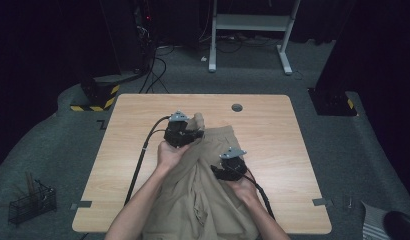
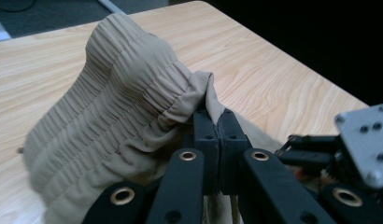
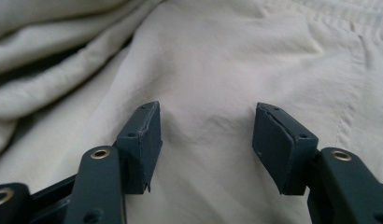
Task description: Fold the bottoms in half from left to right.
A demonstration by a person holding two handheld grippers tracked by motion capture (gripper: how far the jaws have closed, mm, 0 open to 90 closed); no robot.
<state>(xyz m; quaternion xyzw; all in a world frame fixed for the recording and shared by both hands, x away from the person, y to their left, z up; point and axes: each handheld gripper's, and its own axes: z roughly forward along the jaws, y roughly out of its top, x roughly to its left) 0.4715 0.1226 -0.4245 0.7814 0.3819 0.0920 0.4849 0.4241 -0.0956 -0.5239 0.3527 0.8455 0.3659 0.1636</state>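
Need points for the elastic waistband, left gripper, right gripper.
elastic waistband [image 2: 133, 79], left gripper view, on the gathered ribbing.
left gripper [image 2: 219, 122], left gripper view, at its closed fingertips pinching cloth.
right gripper [image 3: 207, 135], right gripper view, gap between its open fingertips, over cloth.

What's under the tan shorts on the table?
The wooden table lies under the shorts. The left gripper pinches their lifted waistband; anything beneath the spread cloth is covered.
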